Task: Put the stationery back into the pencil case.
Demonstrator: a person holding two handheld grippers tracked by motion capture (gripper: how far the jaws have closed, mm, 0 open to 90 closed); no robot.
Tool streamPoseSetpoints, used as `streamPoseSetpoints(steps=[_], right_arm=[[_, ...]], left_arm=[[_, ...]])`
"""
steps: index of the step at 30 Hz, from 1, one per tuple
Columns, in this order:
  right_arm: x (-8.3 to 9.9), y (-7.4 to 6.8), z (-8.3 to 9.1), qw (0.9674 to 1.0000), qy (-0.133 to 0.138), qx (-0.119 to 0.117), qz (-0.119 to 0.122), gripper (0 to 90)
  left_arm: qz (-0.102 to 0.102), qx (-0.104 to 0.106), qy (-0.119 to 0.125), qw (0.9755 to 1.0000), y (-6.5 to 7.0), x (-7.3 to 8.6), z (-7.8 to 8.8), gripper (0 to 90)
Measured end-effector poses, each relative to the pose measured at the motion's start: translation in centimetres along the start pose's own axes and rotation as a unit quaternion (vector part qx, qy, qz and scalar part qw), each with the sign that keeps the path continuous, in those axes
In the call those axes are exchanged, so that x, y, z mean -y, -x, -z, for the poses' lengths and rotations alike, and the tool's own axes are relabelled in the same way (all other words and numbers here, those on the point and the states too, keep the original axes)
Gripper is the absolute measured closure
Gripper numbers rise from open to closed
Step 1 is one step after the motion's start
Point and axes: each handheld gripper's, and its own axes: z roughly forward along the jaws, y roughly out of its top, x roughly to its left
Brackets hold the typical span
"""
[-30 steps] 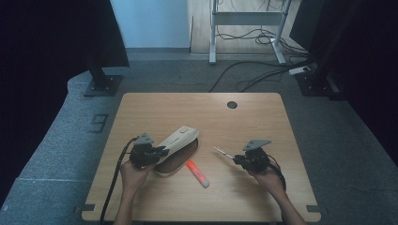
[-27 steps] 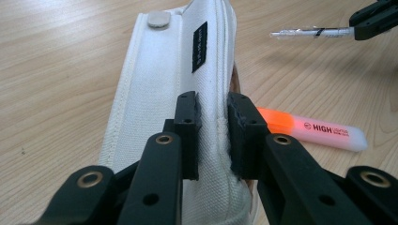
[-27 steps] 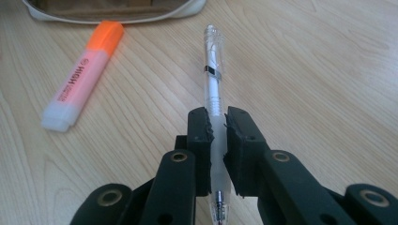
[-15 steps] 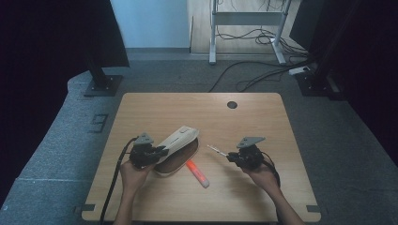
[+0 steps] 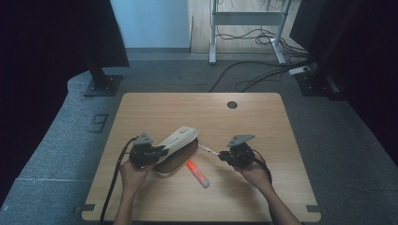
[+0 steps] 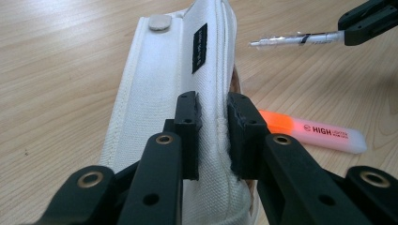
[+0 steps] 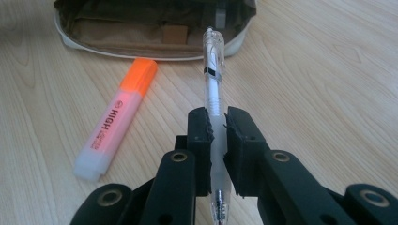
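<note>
A white fabric pencil case with a brown lining lies open on the wooden table. My left gripper is shut on its raised flap, pinching the white cloth between the pads. My right gripper is shut on a clear plastic pen, whose far end points at the case's open mouth and hangs just short of it. An orange highlighter lies flat on the table between the two grippers, beside the case; its pale cap points toward me.
A round cable hole sits near the table's far edge. Beyond the table are grey carpet, a black stand base at the left and loose cables at the back right.
My right gripper has carried the pen leftward and slightly up, closer to the case's opening. The left gripper and the case have stayed where they were.
</note>
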Motion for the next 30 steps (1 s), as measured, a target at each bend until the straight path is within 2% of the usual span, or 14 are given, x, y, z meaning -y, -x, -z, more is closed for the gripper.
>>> streamPoseSetpoints(steps=[30], right_arm=[[-3.4,-2.1,-4.9,0.9990,-0.014,-0.033,0.027,78.5]], left_arm=[[-0.002,0.001,0.002,1.0000,0.1,-0.1,0.1,75.5]])
